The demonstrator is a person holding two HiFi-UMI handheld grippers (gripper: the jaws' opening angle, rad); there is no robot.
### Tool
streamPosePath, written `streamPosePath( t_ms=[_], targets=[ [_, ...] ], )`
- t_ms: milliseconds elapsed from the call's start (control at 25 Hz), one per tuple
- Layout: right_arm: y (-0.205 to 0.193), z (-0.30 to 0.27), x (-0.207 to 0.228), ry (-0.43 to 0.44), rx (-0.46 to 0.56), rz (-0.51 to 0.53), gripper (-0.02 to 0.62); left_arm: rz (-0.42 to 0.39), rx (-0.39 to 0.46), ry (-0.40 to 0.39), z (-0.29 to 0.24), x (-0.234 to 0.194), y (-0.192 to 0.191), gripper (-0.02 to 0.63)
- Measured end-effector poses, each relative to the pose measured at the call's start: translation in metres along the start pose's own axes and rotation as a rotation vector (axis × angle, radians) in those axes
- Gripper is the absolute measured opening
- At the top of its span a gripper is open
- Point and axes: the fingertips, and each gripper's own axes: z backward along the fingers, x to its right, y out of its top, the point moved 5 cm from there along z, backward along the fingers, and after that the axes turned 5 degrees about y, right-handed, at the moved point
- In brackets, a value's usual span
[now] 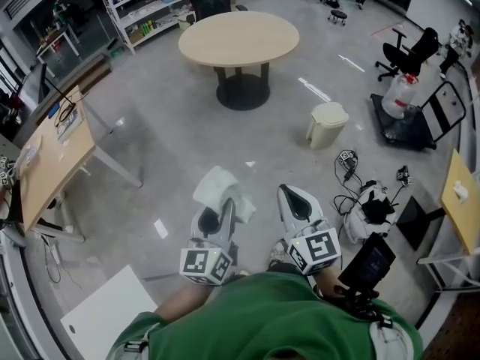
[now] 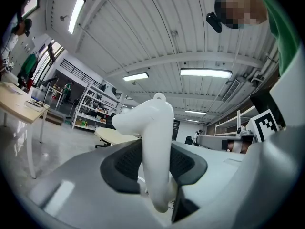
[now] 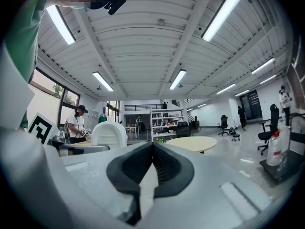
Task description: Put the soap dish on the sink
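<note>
Far left of the round table (image 1: 238,37): wooden counter (image 1: 56,160) carrying papers and a cable. Left of and behind the table: shelf rack (image 1: 150,6) stocked with small bottles and boxes, too small to identify. Nearer the person than the table, slightly left of it: left tongs (image 1: 225,210), held level, jaws partly apart and clamped on the white soap dish (image 1: 219,188). Both dark pads press its sides; the dish stands on edge and projects past the tips toward the table, over the bare floor. Just right of these: right tongs (image 1: 291,195), level, pads meeting, nothing between them. Right of and nearer than the table: cream lidded bin (image 1: 326,124), lid down, contents hidden. Far right: clear jug (image 1: 397,96) on a black cart; fill level not readable.
</note>
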Motion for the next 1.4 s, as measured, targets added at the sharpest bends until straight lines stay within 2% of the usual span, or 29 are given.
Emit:
streamPosePath(
  t_ms=[480,720,1040,1400],
  targets=[
    [0.002,-0.023,0.094,0.032,0.034,-0.014,0.003,-0.024,0.021,0.034,-0.085,0.039,-0.011,0.152],
    [0.002,-0.035,0.119,0.046,0.039,-0.02,0.003,-0.023,0.018,0.05,-0.11,0.048,-0.015,0.152],
    [0.005,-0.08,0.118,0.045,0.029,-0.015,0.002,-0.017,0.015,0.052,-0.141,0.014,-0.003,0.152],
    [0.008,-0.153,0.104,-0.002,0.012,0.022,0.003,0.025,0.016,-0.004,-0.183,-0.05,0.011,0.152]
  ],
)
